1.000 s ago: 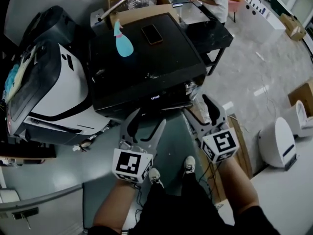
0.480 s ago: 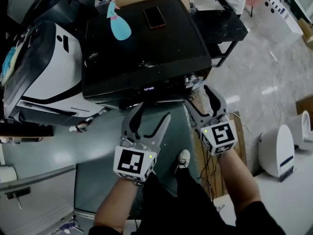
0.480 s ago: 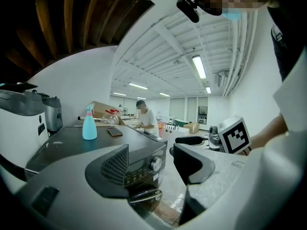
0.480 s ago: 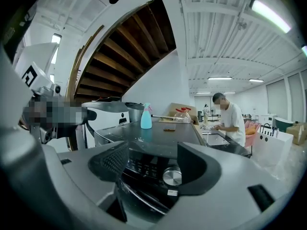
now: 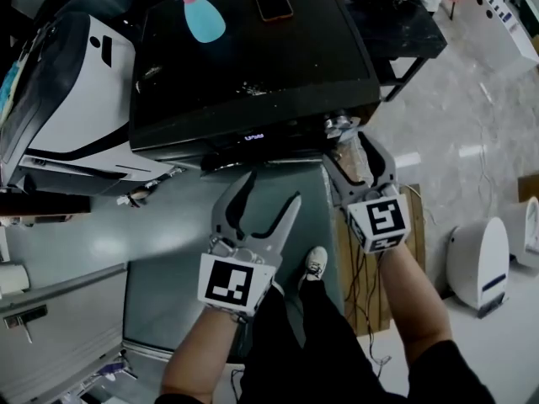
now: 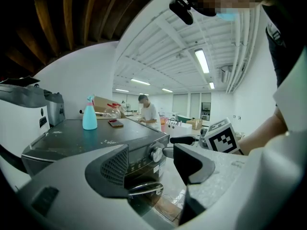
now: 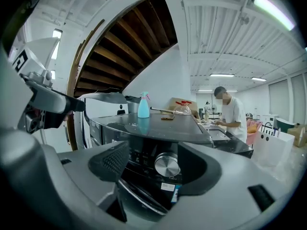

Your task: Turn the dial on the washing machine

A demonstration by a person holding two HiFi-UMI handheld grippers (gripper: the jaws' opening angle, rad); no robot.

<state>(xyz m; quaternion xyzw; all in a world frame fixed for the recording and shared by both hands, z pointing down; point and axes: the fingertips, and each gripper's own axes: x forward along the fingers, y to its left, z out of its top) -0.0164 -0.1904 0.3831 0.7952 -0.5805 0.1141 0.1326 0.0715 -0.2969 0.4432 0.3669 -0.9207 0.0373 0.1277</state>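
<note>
In the head view my left tongs (image 5: 269, 195) gape before the black washing machine (image 5: 253, 66) and my right tongs (image 5: 354, 151) reach its near right corner; the left gripper view shows its silver dial (image 6: 156, 154) beyond spread jaws, and the right gripper view shows that dial between wide jaws.

Washing machine (image 5: 253, 66): black front-loader with a flat, dust-specked top and a small lit display on the front panel. Dial (image 7: 167, 166): round brushed-silver knob, set on the dark control panel toward its right end as seen from the front, just above the curved door rim.
</note>
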